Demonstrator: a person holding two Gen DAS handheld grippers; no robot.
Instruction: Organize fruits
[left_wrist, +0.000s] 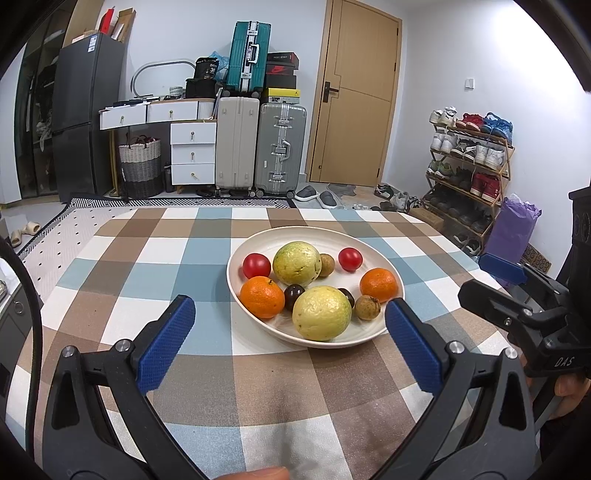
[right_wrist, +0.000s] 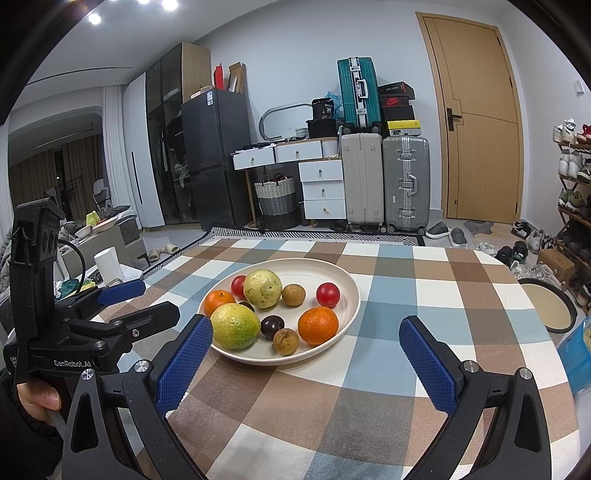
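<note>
A white plate (left_wrist: 258, 240) (right_wrist: 351, 284) sits mid-table and holds several fruits: two yellow-green guavas (left_wrist: 321, 313) (right_wrist: 235, 325), two oranges (left_wrist: 261, 297) (right_wrist: 318, 325), two red tomatoes (left_wrist: 350, 259) (right_wrist: 328, 294), brown longans (left_wrist: 367, 307) (right_wrist: 285, 341) and dark passion fruits (left_wrist: 294, 296) (right_wrist: 272, 326). My left gripper (left_wrist: 290, 314) is open and empty just short of the plate's near rim. My right gripper (right_wrist: 306, 334) is open and empty, its left pad (right_wrist: 184, 362) beside the near guava. Each gripper shows in the other's view: the right (left_wrist: 517, 295), the left (right_wrist: 107, 306).
The table wears a checked cloth (left_wrist: 207, 369) (right_wrist: 332, 406). An empty dark-rimmed bowl (right_wrist: 546, 306) sits at the table's right edge, with a blue packet (right_wrist: 576, 347) beside it. Suitcases, drawers and a shoe rack stand beyond the table.
</note>
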